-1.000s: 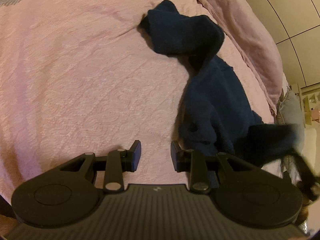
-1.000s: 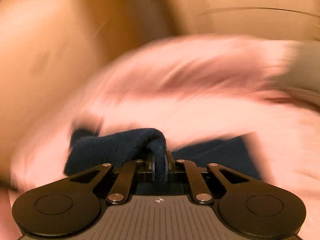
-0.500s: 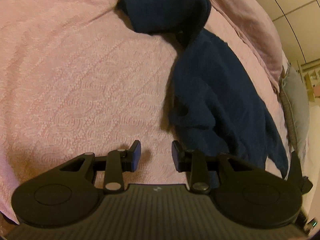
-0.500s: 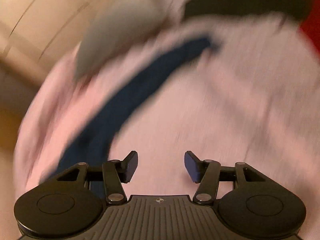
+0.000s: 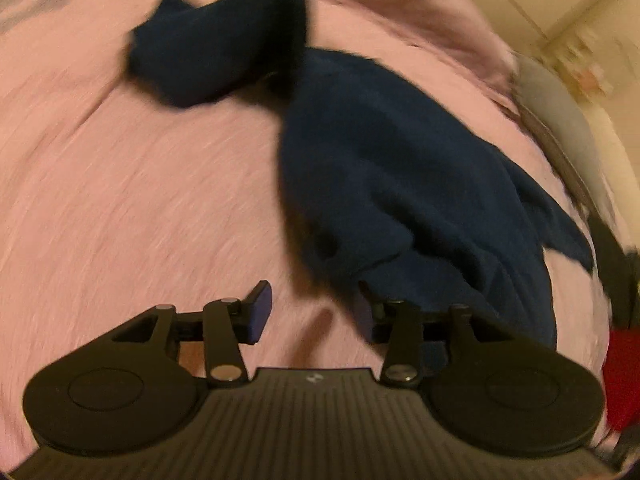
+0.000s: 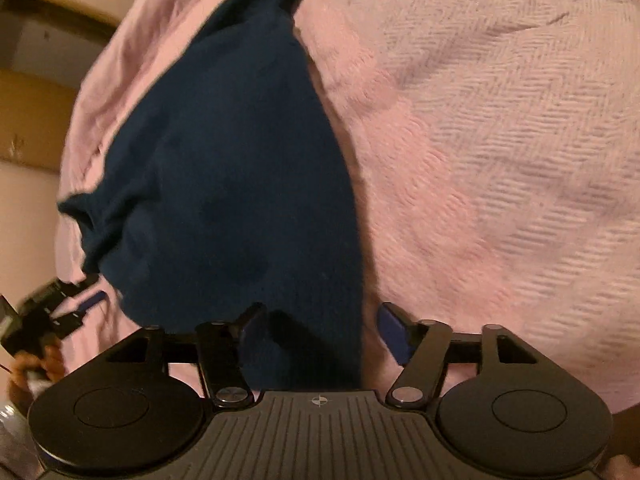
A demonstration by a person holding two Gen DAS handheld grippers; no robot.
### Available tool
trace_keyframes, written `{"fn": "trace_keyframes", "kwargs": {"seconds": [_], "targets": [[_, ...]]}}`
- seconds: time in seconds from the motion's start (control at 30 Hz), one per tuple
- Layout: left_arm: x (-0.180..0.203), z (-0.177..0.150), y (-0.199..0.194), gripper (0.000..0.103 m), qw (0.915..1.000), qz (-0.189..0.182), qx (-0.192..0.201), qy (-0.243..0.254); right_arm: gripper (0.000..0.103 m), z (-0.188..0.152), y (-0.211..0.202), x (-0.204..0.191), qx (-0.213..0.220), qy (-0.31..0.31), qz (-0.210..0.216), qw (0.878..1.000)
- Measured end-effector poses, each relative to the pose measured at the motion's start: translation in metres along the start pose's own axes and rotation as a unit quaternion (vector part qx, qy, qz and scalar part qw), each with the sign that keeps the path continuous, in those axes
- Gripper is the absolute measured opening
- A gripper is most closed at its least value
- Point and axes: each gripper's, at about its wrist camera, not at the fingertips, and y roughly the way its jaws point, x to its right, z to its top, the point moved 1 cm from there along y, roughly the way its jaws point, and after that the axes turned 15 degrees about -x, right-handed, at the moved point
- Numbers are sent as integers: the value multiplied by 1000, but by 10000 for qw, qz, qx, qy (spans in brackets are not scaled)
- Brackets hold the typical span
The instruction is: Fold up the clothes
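The left tongs [image 5: 310, 312] hover with fingers spread apart above the pink bedspread [image 5: 120, 200], the dark blue garment [image 5: 400, 168] lying just ahead to their right. The right tongs [image 6: 320, 330] also gape, straddling the garment's near edge.

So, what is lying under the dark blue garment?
The dark blue garment lies spread on the pink bedspread, which shows all around it. Whether anything else sits beneath the garment cannot be seen, because the cloth covers that part.
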Motion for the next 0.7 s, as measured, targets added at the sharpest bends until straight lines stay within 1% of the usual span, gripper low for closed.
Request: {"fn": "trace_keyframes", "kwargs": {"seconds": [0.03,0.07,0.1,0.13,0.17,0.2,0.23,0.3,0.33,0.4,0.43,0.47,0.5,0.53,0.57,0.6,0.63,0.67,0.7], "targets": [[3,5,4,47,9999,-50,38,146,69,1,1,-1,75,45,63,9999],[6,9,9,47,9995,-99,76,293,69,2,6,-5,93,77,-9,9999],[8,14,13,43,9989,-149,113,439,69,2,11,-8,109,109,-84,9998],[10,18,17,32,9983,-225,102,527,65,2,16,-12,126,140,-159,9997],[11,21,20,23,9980,-335,28,542,30,4,17,-15,83,94,-96,9999],[11,24,21,16,9975,-438,-56,547,11,6,17,-18,39,47,-32,10000],[10,26,15,14,9970,-591,-156,465,12,9,7,-17,50,37,232,9997],[4,28,-9,12,9938,-1047,-360,107,12,14,-16,-17,73,17,765,9970],[0,30,-25,12,9903,-1321,-433,-86,12,17,-27,-17,85,8,1031,9946],[-8,34,-68,11,9775,-1985,-505,-504,12,22,-49,-16,108,-12,1560,9877],[-10,36,-89,10,9719,-2213,-488,-634,12,25,-60,-16,119,-21,1823,9832],[-13,39,-105,7,9711,-2255,-369,-687,12,28,-72,-15,130,-31,2085,9779],[-19,42,-117,6,9718,-2220,-202,-769,12,31,-83,-15,142,-41,2345,9720],[-24,45,-130,9,9721,-2185,-36,-849,12,33,-94,-15,153,-50,2604,9654],[-29,46,-136,13,9770,-1937,76,-892,12,36,-93,-5,213,292,2262,9734],[-34,45,-134,23,9859,-1415,119,-885,12,40,-91,5,273,640,1905,9792],[-38,42,-129,24,9920,-926,100,-856,12,41,-82,9,205,776,1339,9877],[-41,35,-120,24,9956,-482,3,-803,13,42,-74,12,134,906,764,9929],[-44,25,-110,24,9964,-253,-140,-801,13,40,-64,11,2,929,658,9935]]}}
